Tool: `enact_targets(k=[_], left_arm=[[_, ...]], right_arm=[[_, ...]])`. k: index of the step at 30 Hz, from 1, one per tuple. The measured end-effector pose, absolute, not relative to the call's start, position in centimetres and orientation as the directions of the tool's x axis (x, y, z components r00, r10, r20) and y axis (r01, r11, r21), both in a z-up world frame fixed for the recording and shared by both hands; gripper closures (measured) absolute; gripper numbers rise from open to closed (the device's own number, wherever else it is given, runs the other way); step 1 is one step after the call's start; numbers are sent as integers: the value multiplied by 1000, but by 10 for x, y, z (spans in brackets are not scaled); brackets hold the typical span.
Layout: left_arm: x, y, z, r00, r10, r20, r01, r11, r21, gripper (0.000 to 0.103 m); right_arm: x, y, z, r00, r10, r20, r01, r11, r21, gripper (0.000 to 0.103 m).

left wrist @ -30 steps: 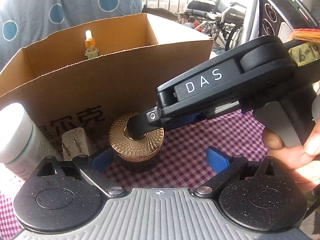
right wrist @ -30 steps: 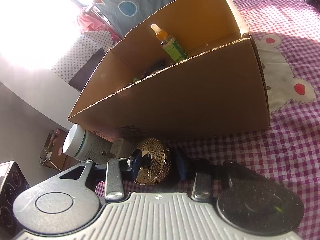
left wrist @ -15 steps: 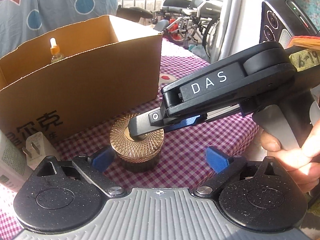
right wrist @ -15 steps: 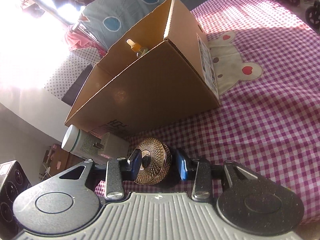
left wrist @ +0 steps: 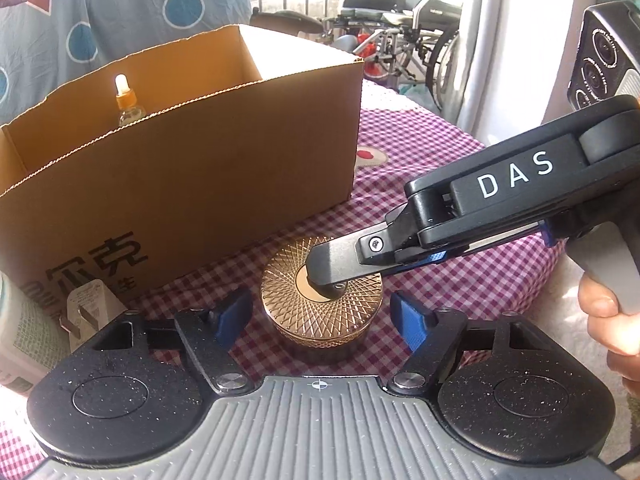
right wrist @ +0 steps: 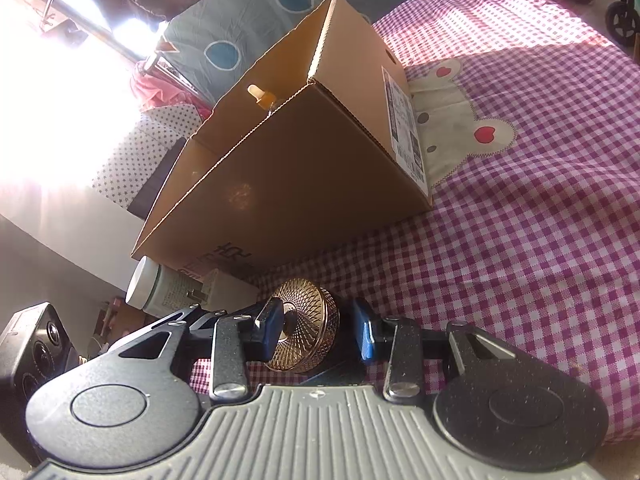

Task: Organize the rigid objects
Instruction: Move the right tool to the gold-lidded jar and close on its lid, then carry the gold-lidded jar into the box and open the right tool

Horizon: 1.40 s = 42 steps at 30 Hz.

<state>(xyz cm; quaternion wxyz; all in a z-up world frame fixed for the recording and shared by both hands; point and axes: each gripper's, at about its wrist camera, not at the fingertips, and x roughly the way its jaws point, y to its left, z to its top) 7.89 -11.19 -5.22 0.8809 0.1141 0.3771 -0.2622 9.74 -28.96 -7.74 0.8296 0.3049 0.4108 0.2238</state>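
A round jar with a gold patterned lid (left wrist: pixel 320 312) is low over the checked cloth in front of the cardboard box (left wrist: pixel 180 184). My right gripper (left wrist: pixel 340 276) reaches in from the right and is shut on the jar (right wrist: pixel 308 324). One pad (right wrist: pixel 272 328) presses the lid's centre and the other (right wrist: pixel 364 336) is at the jar's base. My left gripper (left wrist: pixel 320 318) straddles the jar from the near side. Its jaws are closing, and the blue pads (left wrist: pixel 232 316) still stand just clear of the jar's sides. I cannot tell whether the jar rests on the cloth.
Inside the open box (right wrist: pixel 300 184) stands a dropper bottle (left wrist: pixel 126 100). Against the box's near left corner lie a white bottle (right wrist: pixel 160 284) and a white plug adapter (left wrist: pixel 88 308). A hand (left wrist: pixel 608 320) holds the right gripper. Wheelchairs stand behind the table.
My left jaws have narrowed around the jar. The right gripper has carried the jar away from the box, which now sits further left and looks smaller in both views.
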Motion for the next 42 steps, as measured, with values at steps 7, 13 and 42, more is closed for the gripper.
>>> enact_targets(k=[7, 13, 42], left_arm=[[85, -114, -57, 574, -382, -725, 543, 840, -12, 44], [82, -117, -58, 590, -372, -717, 535, 845, 1, 47], [118, -99, 73, 748, -383, -542, 427, 903, -50, 47]], right_arm=[[98, -288, -80, 569, 626, -534, -120, 705, 699, 62], [95, -285, -78, 578, 617, -534, -130, 716, 686, 62], [136, -256, 83, 684, 588, -432, -415, 800, 433, 62]])
